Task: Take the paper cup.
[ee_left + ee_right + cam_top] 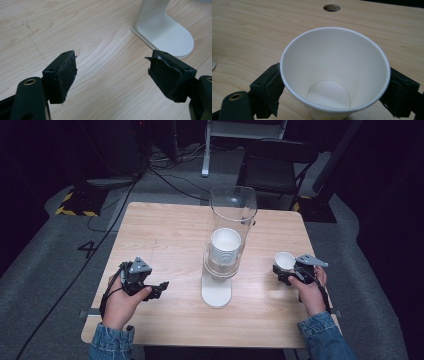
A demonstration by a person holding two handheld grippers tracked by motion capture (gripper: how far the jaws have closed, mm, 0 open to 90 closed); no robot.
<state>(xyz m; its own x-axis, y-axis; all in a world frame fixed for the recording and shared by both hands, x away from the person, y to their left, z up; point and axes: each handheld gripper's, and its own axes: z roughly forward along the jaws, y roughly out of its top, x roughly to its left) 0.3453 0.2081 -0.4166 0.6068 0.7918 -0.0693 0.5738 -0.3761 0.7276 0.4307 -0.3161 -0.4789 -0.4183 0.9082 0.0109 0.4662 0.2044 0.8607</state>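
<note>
Both tools wide open

Matt white paper cup, wood-grain table

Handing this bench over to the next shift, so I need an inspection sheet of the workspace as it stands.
Surface: wooden table, a round hole near its far edge.
Job's things: paper cup upright on the table at the right; clear dispenser on a white base, cup stack inside.
Clutter: nothing seen.
Grippers: left hand-held gripper open, nothing between its jaws; right hand-held gripper jaws either side of the cup, wide apart.
Cables: black leads across the floor.
Surroundings: dark chair behind the table, hazard tape on the floor.
</note>
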